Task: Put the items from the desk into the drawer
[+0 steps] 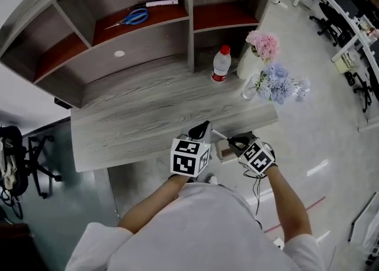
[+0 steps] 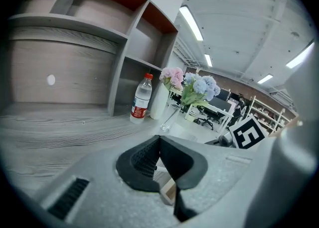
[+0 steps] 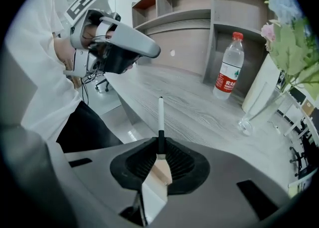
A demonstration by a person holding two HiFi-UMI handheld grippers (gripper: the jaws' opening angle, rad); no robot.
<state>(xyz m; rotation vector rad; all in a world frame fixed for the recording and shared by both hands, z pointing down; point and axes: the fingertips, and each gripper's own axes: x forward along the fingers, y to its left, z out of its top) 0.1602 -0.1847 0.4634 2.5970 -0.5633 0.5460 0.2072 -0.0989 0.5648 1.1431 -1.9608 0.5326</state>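
Note:
My right gripper [image 1: 235, 141] is shut on a thin white pen with a black section [image 3: 160, 115], which sticks out forward over the front edge of the grey wooden desk [image 1: 148, 125]. The same pen [image 1: 219, 135] shows as a thin white line between the two grippers. Just left of it my left gripper [image 1: 202, 129] is shut with nothing in its jaws [image 2: 159, 145]. A pale wooden piece [image 1: 225, 152], maybe the drawer's edge, shows below the desk's front edge between the grippers. Most of it is hidden.
A water bottle with a red cap [image 1: 221, 63] stands at the desk's back right, beside a white vase of pink flowers [image 1: 263, 45] and a glass vase of blue flowers [image 1: 281, 83]. Blue-handled scissors [image 1: 131, 18] and a white marker [image 1: 161, 3] lie on the shelf above.

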